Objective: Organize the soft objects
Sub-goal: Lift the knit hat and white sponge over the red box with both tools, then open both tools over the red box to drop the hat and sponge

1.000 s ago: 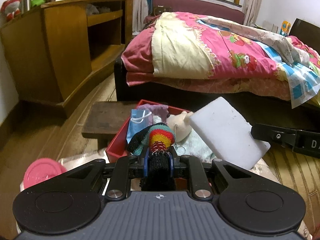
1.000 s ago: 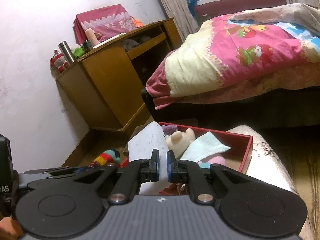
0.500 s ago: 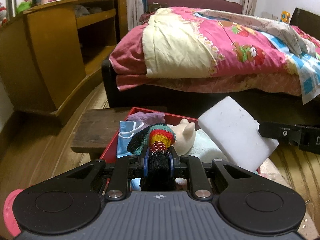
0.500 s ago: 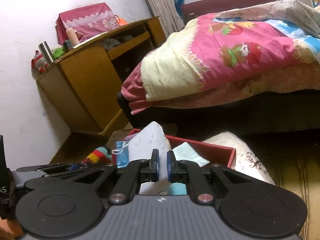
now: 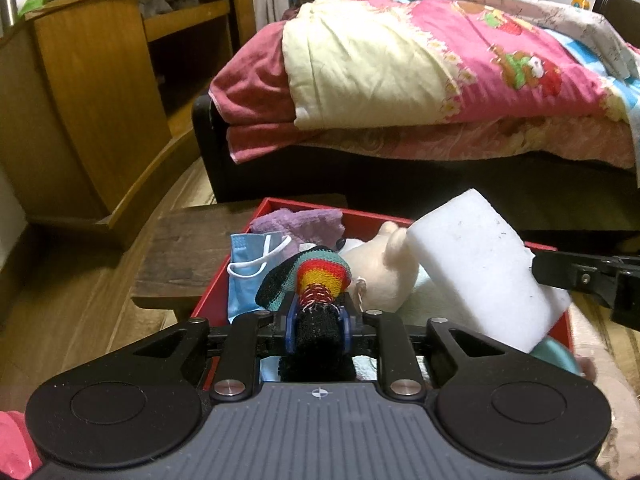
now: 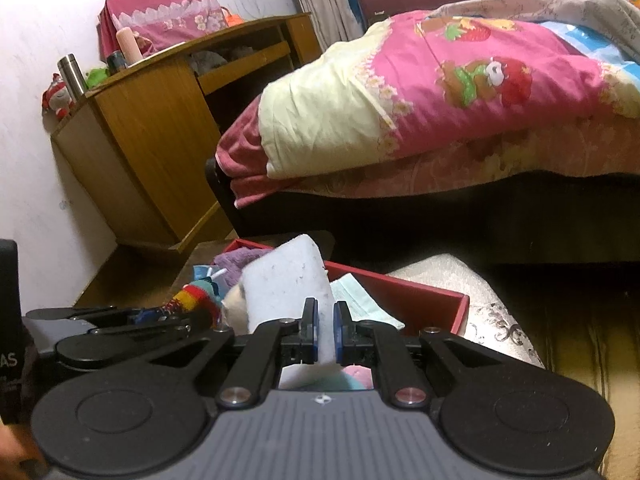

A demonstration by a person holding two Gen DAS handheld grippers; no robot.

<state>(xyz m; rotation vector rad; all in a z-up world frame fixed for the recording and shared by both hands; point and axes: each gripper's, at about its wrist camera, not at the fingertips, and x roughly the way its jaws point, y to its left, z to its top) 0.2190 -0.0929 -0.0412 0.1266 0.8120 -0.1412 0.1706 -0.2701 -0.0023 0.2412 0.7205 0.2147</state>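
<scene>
Over the red box [image 5: 560,332], a striped knit sock [image 5: 320,276] is being let go as left gripper [image 5: 318,326] fingers are opening; white sponge [image 6: 288,280] is being squeezed by right gripper [image 6: 325,332]. Next, prob. lowering sponge w/ care inside.

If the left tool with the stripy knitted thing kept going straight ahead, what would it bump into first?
Probably the cream plush toy in the red box, just beyond the striped knit; depth is hard to judge.
</scene>
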